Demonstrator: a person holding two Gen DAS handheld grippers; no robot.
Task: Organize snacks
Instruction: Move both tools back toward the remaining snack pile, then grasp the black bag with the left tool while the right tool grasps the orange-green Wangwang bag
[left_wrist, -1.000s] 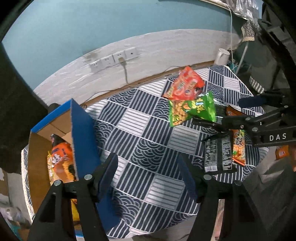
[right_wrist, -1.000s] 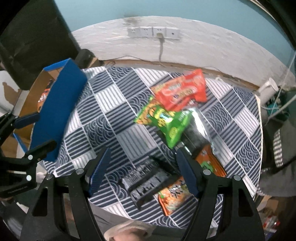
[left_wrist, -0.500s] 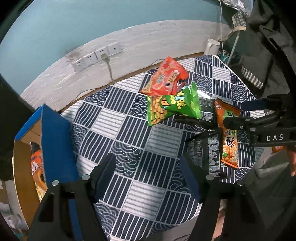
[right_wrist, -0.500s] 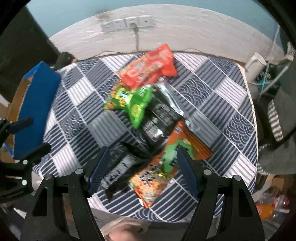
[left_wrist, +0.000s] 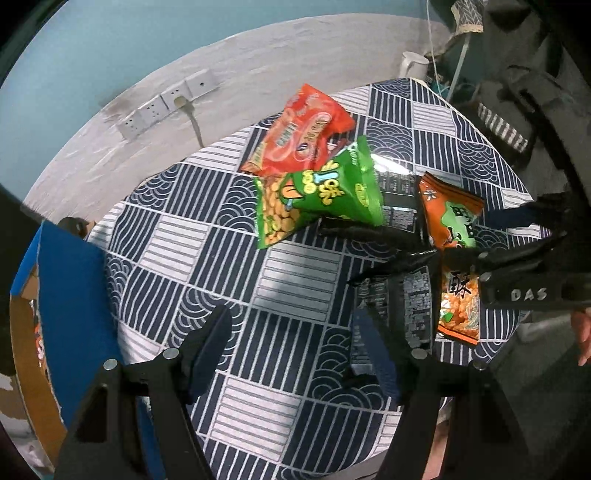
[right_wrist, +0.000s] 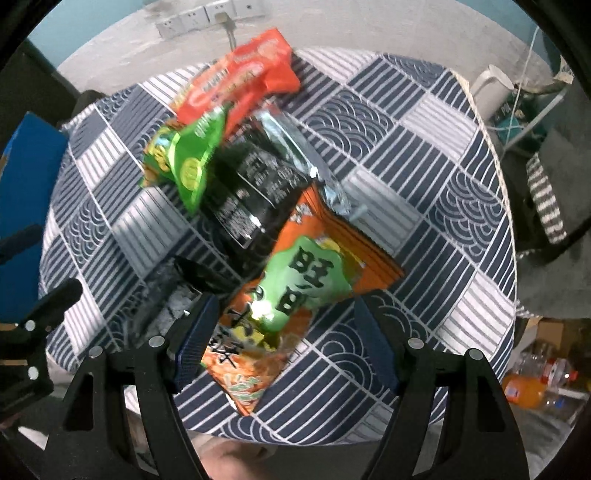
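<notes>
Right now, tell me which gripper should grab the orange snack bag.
Right. The right gripper is open with the orange snack bag lying between its fingers. The left gripper is open over bare tablecloth, nearer the blue box, so it looks worse placed.

1. A round table (left_wrist: 303, 413) stands before a wall, and a socket strip (left_wrist: 168, 105) is mounted on that wall behind it.
2. A pile of snack bags lies on the table's right half, in the left wrist view.
3. The rearmost bag (left_wrist: 301, 134) lies nearest the wall.
4. The peanut bag (left_wrist: 317, 192) overlaps its front edge.
5. A dark foil bag (right_wrist: 255, 181) lies under the peanut bag.
6. The cracker bag (right_wrist: 291, 299) overlaps the foil bag's near end.
7. A small dark packet (left_wrist: 399, 314) lies left of the cracker bag.
8. An open box (left_wrist: 70, 325) stands at the table's left edge.
9. A jug (right_wrist: 489, 94) stands beyond the right rim.
</notes>
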